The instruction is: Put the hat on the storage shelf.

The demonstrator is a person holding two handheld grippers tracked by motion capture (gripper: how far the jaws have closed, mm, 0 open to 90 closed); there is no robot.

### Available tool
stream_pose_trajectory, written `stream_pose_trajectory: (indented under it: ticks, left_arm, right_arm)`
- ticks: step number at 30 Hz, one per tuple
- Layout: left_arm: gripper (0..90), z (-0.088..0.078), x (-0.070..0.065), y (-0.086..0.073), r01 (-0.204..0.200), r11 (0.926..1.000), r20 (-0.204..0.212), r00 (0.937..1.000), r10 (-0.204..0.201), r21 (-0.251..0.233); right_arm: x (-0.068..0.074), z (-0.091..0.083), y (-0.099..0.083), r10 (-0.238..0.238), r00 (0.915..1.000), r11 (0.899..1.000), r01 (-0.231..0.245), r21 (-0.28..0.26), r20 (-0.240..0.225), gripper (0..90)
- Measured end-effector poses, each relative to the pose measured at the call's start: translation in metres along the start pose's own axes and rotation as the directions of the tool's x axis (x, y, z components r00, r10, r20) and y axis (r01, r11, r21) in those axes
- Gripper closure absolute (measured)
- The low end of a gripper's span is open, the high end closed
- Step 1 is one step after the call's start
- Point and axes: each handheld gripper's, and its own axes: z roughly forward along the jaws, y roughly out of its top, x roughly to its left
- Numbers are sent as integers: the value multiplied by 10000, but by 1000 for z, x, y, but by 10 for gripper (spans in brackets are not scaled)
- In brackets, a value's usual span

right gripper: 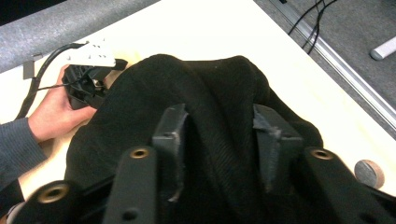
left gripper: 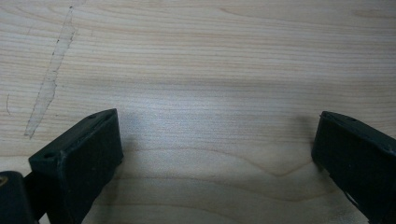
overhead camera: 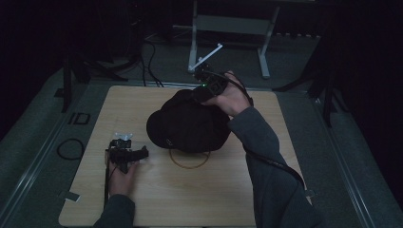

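Right gripper (right gripper: 219, 140) astride black cap (right gripper: 210, 93) fold; grip unclear.

High view overhead, far; gripper views close; share table (overhead camera: 190, 199).

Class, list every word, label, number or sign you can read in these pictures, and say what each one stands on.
"ID": dark letters on the grey floor mat left of the wooden table.
A small pale mark on the front of the black cap: too small and blurred to read.
The left gripper view and the right gripper view carry no readable text.
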Motion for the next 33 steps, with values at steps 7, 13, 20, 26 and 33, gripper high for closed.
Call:
stream_pose_trajectory:
  ticks: [7, 13, 20, 26, 33]
  left_arm:
    - [13, 0, 0, 0, 30, 10000, 2, 10000, -30, -41]
    - [13, 0, 0, 0, 28, 10000, 2, 10000, -28, -37]
    - [13, 0, 0, 0, 50, 10000, -1, 10000, -50, -56]
    - [13, 0, 0, 0, 51, 10000, 3, 10000, -51, -55]
    - [13, 0, 0, 0, 53, 10000, -1, 10000, -53, -64]
  right_arm:
    - [-5, -8, -2, 225, 9986, 9996, -216, -204, 473, 489]
    - [-14, -9, -14, 289, 9984, 9995, -295, 136, 481, 488]
    - [-22, -18, -26, 146, 9989, 9985, -169, 528, 443, 513]
    - [-27, -27, -35, 217, 9987, 9988, -236, 419, 455, 514]
    - [-37, -35, -52, 455, 9977, 9980, -477, 416, 505, 508]
